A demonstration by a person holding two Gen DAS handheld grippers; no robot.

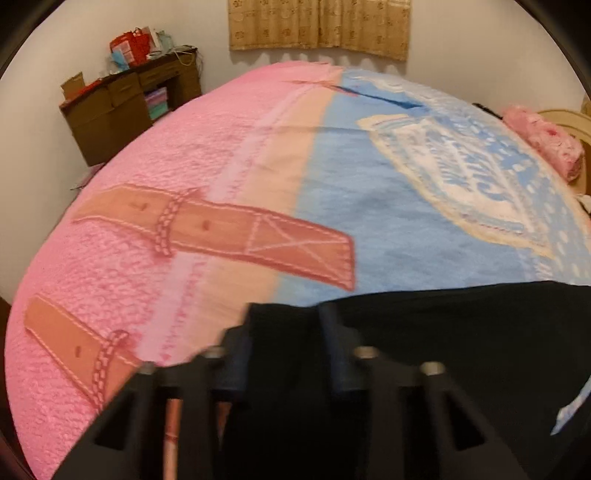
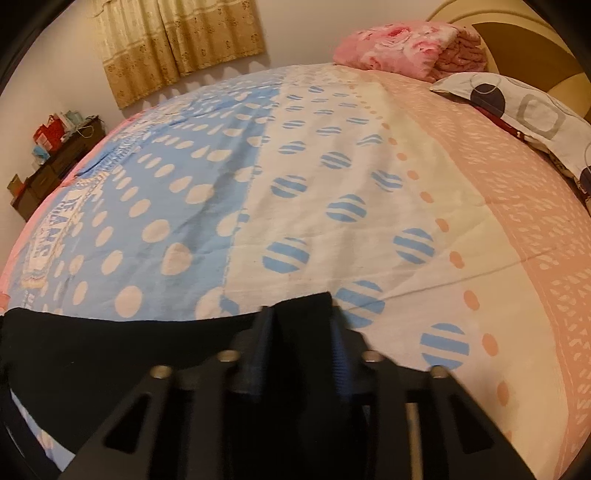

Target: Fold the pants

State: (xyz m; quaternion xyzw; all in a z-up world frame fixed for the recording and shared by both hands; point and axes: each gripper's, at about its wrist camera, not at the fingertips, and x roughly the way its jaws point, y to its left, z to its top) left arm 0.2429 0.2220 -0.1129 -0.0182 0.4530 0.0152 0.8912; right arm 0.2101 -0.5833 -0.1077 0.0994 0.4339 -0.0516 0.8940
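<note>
The black pants [image 1: 461, 332] hang stretched between my two grippers, above a bed with a pink, blue and cream sheet [image 1: 184, 184]. My left gripper [image 1: 286, 321] is shut on one end of the pants' edge; the cloth runs off to the right. My right gripper [image 2: 301, 314] is shut on the other end of the pants [image 2: 110, 350], with the cloth running off to the left. Most of the pants below the grippers is hidden.
A brown desk [image 1: 122, 99] with bags stands by the far wall on the left. A curtain [image 1: 317, 26] hangs on the far wall. A folded pink blanket [image 2: 402, 48] and a patterned pillow [image 2: 517, 107] lie at the headboard on the right.
</note>
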